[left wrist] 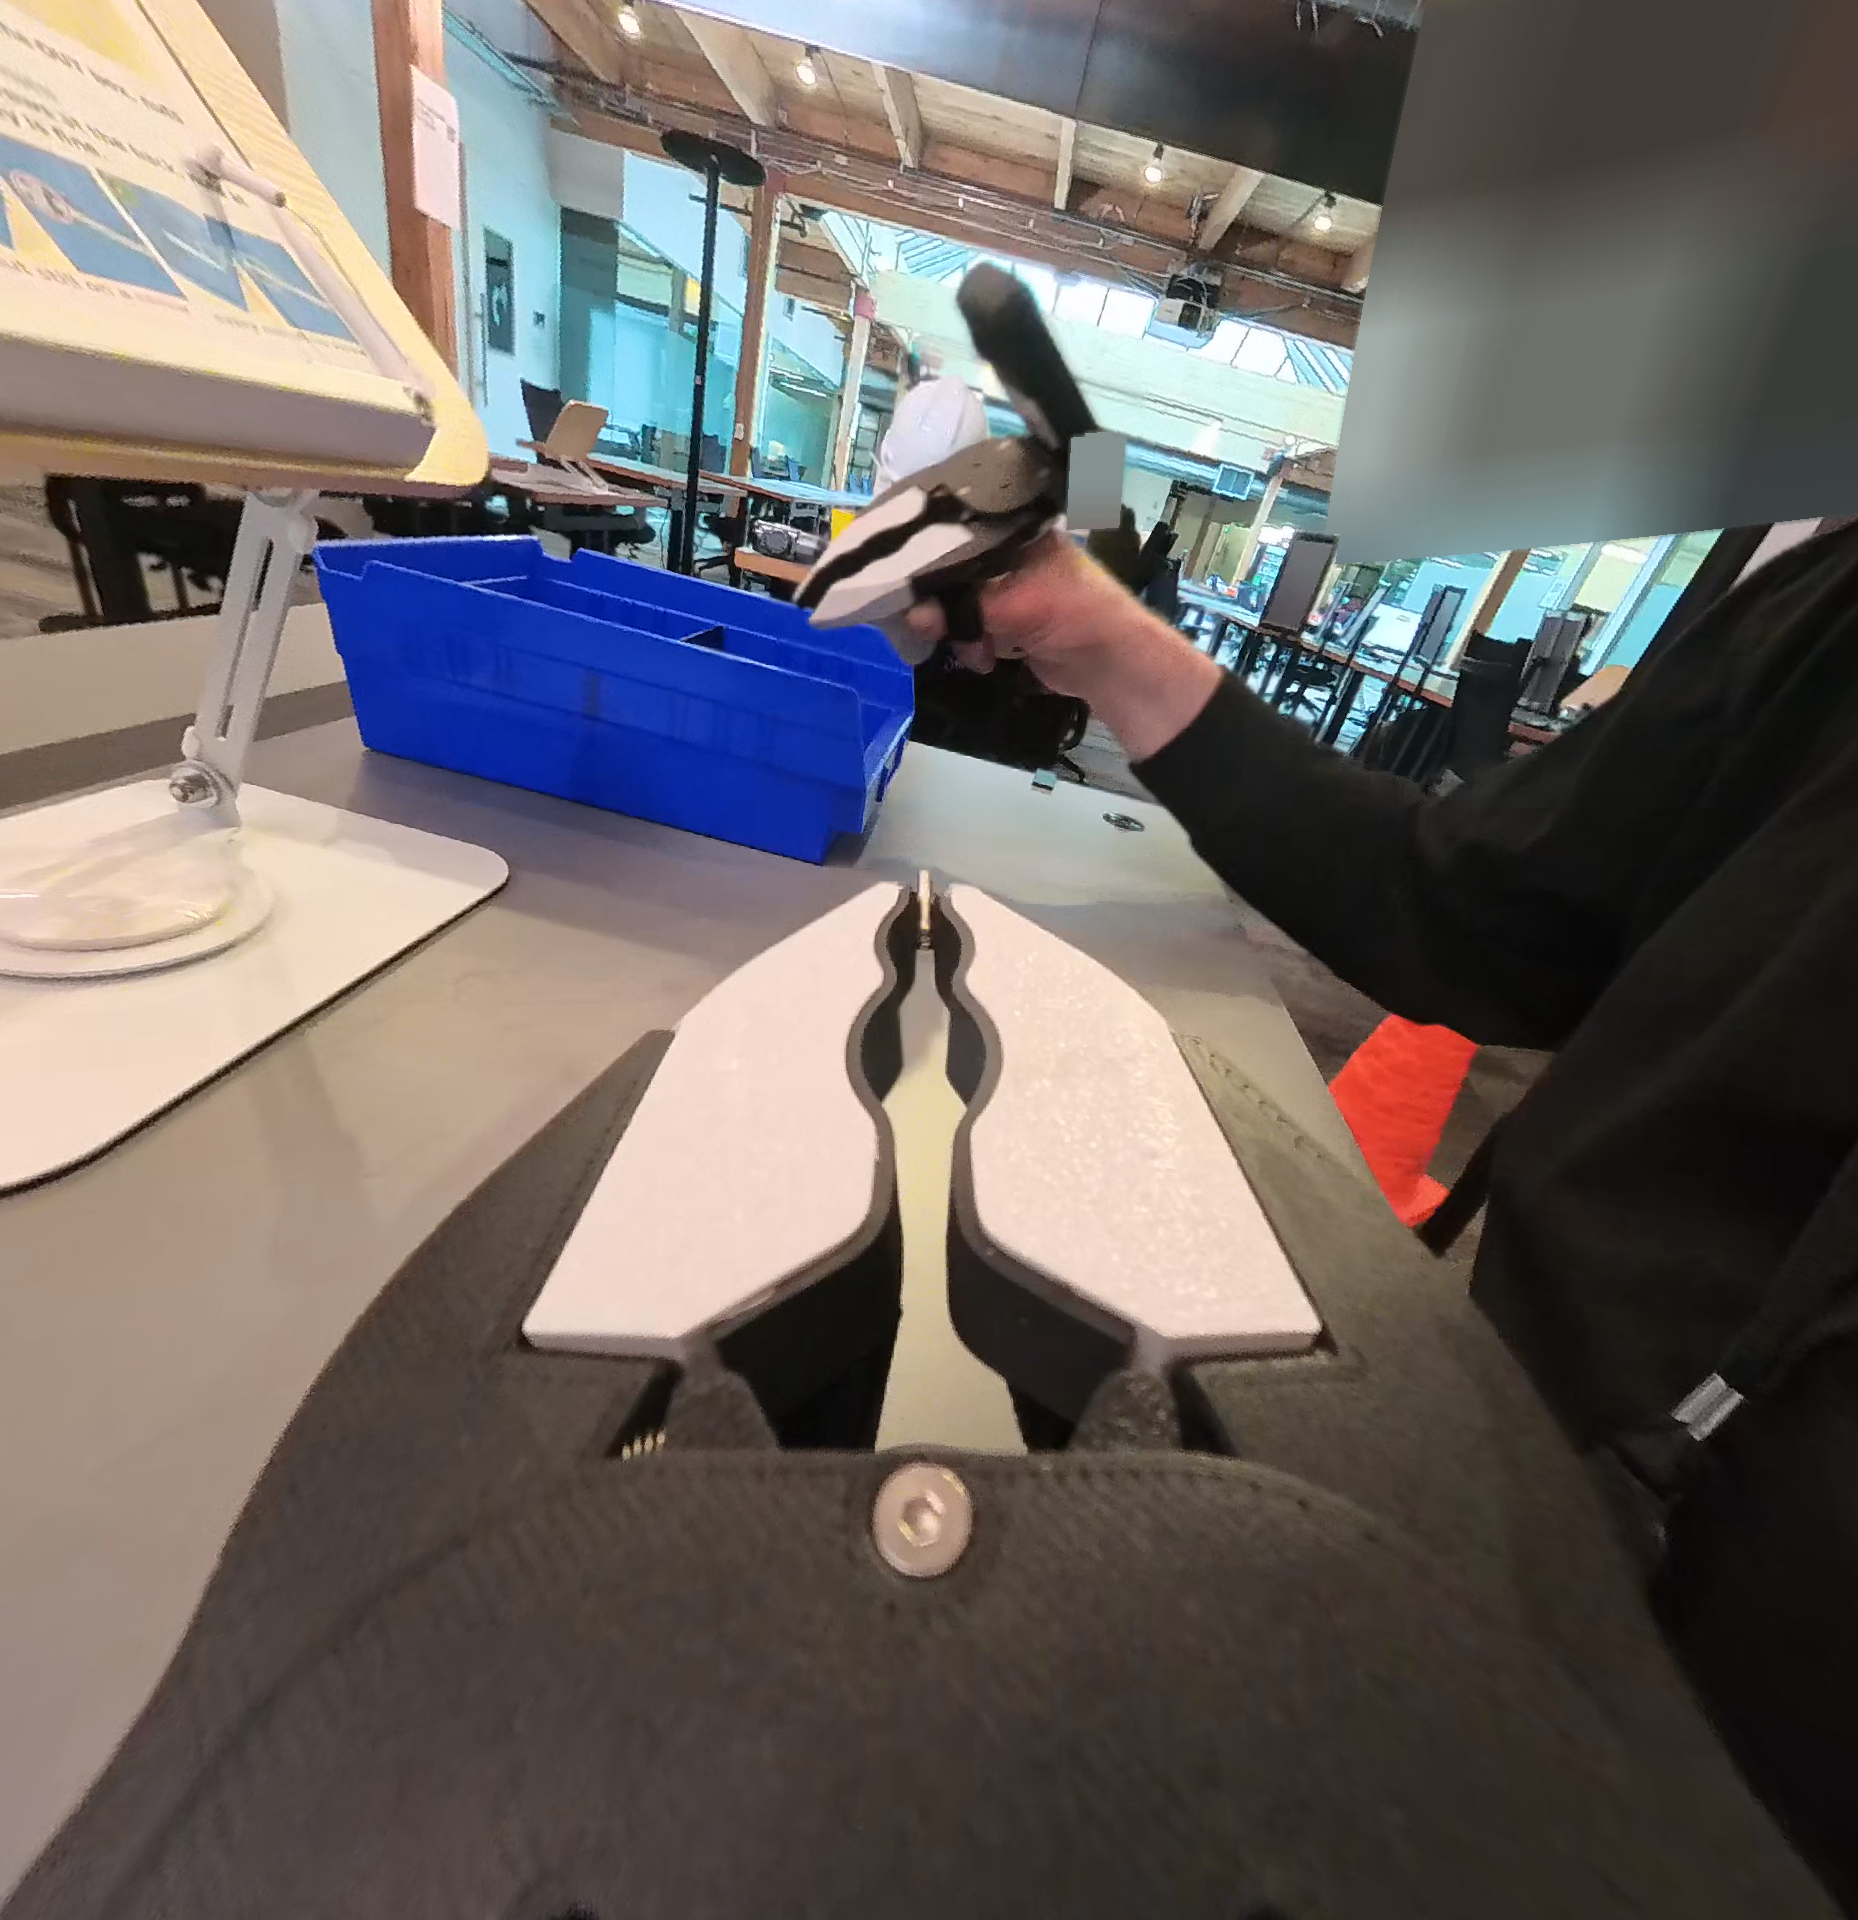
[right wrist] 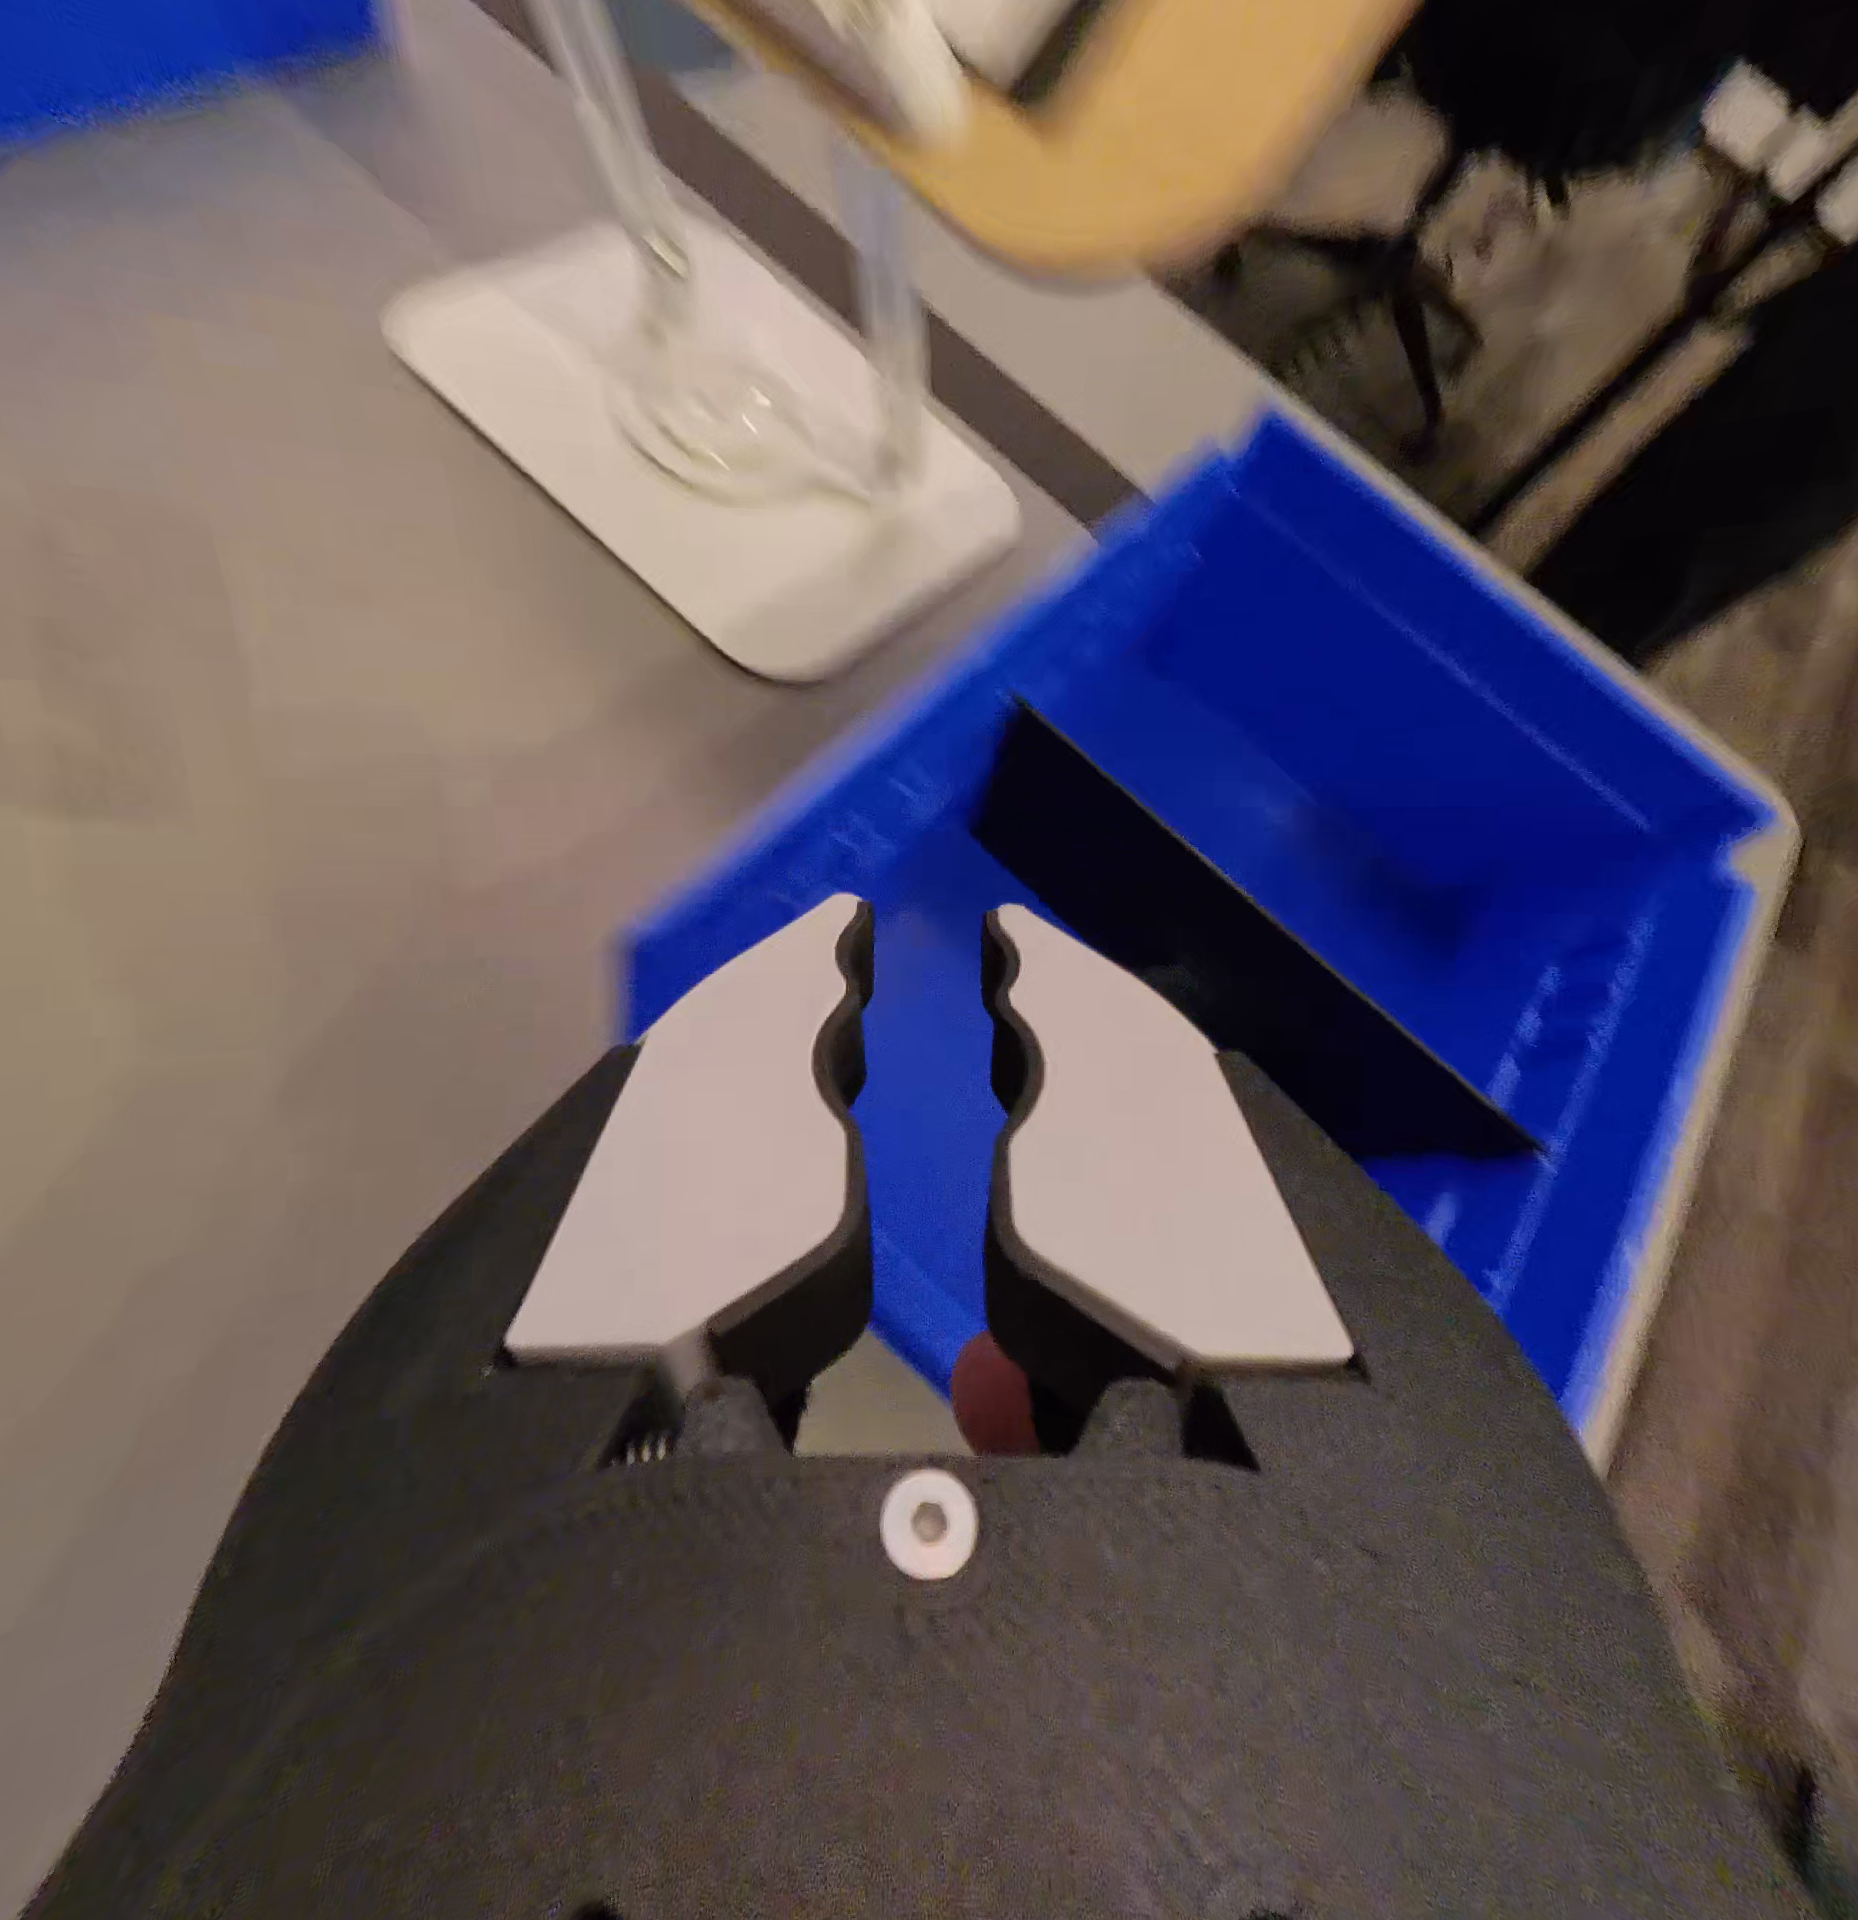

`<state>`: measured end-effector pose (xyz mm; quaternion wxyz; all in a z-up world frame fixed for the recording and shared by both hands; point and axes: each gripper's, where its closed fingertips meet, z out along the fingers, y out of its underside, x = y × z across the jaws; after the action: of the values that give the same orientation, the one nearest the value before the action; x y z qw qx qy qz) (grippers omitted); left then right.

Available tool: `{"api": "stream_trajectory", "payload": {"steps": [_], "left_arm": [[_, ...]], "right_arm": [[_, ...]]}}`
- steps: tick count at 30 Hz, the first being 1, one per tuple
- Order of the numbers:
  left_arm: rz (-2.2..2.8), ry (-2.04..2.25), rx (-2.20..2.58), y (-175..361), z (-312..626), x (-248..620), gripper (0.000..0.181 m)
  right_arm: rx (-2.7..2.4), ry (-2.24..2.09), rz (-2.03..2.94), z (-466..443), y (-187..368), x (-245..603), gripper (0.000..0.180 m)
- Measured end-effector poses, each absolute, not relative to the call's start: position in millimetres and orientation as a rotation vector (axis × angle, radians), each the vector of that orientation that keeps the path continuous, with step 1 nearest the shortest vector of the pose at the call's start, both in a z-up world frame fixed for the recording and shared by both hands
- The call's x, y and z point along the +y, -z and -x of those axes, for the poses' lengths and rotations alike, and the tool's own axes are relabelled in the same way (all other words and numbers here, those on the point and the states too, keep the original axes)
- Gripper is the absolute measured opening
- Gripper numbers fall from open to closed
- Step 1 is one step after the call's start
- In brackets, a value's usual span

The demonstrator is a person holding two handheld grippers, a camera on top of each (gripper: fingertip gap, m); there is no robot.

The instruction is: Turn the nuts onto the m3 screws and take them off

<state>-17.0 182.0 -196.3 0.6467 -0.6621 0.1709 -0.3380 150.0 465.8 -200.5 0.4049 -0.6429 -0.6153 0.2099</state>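
Left gripper (left wrist: 923, 902) has its jaws clamped on a small screw (left wrist: 923, 906) right at the tips, long axis upright, poking just above them. Thin bite, so a twist could flick it loose. Right gripper (right wrist: 925, 925), jaws apart and empty, hangs over the blue bin (right wrist: 1403, 748); blur hides any nuts.
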Motion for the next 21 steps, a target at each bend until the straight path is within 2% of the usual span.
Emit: {"api": "stream_trajectory", "payload": {"steps": [4,9,15,18,21], "left_arm": [[1.469,0.704,0.468,187,6,179,0.003],[1.411,0.625,0.562,173,-10,174,0.003],[1.37,0.553,0.647,165,-21,165,0.002],[1.351,0.548,0.656,162,-20,164,0.002],[1.363,0.533,0.68,165,-19,163,0.002]], "right_arm": [[-1.641,-0.978,1.371,-113,152,345,0.019],[-1.746,-1.592,1.226,-63,152,225,0.022],[-1.769,-1.921,1.236,-20,177,175,0.023],[-1.75,-2.067,1.198,-15,174,165,0.015],[-1.75,-2.126,1.167,-15,171,162,0.015]]}}
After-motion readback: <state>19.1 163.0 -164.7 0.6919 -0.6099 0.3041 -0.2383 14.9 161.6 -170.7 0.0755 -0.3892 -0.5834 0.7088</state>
